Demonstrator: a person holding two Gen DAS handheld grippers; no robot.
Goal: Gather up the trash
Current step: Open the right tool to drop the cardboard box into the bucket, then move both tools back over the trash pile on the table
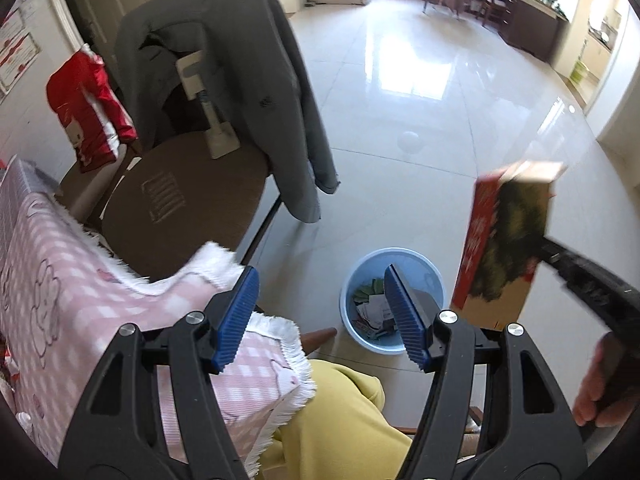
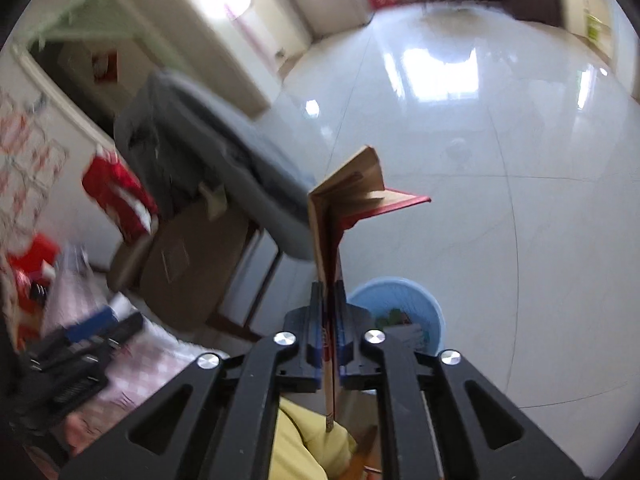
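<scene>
Now the disposal step seems in hand: the right gripper [image 2: 329, 312] has its jaws nearly closed around a flattened red-and-brown cardboard box [image 2: 340, 216], rigid and creased, just above a round pale-blue plastic bin [image 2: 432, 320] already holding paper scraps. Next, lower and release. The left gripper [image 1: 320, 312] gapes wide, empty.

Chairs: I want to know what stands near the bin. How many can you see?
2. One chair, with a grey jacket over its back, stands left of the blue bin. A second, with red cloth on it, sits partly hidden behind; others may be hidden.
</scene>
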